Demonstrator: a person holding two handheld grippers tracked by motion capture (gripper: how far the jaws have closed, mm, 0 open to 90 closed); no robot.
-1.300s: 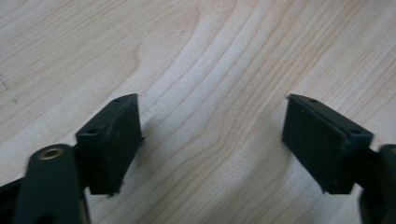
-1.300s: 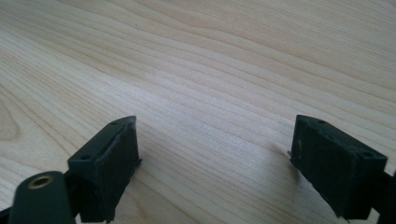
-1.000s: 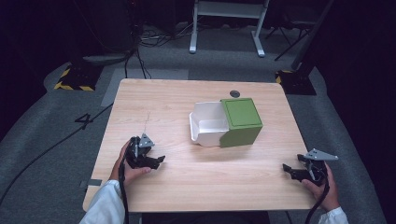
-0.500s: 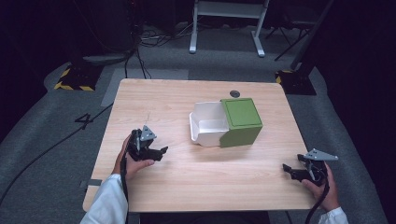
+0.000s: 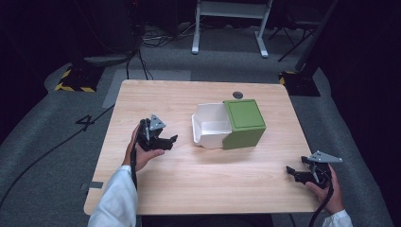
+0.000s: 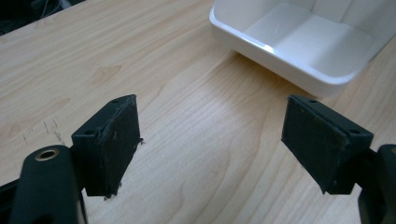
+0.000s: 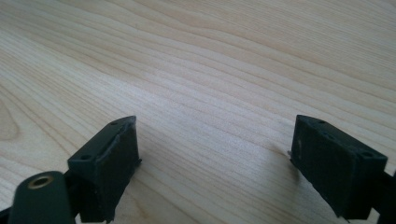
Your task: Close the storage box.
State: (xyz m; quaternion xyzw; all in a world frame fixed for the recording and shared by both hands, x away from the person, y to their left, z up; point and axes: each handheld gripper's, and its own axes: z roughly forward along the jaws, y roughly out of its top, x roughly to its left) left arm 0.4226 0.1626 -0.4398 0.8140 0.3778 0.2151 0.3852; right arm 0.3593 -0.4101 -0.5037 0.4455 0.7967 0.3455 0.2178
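Note:
A green box [image 5: 244, 122] lies on the wooden table [image 5: 175, 99] with a white drawer [image 5: 209, 128] pulled out of its left side. The drawer [image 6: 299, 44] looks empty in the left gripper view. My left gripper [image 5: 171, 140] hovers above the table a short way left of the drawer, pointing at it. Its jaws stand wide [image 6: 210, 140] with nothing between them, though they have just been closing a little. My right gripper [image 5: 290, 171] rests low near the table's front right corner, open [image 7: 215, 158] over bare wood.
A small dark round grommet [image 5: 238, 95] sits in the table behind the box. Beyond the table are grey floor, cables, a yellow-black striped base [image 5: 75, 80] at the left and a white stand's legs [image 5: 227, 28] at the back.
My left gripper has risen off the table and moved right and away from the person, closer to the white drawer. The right gripper has stayed put.

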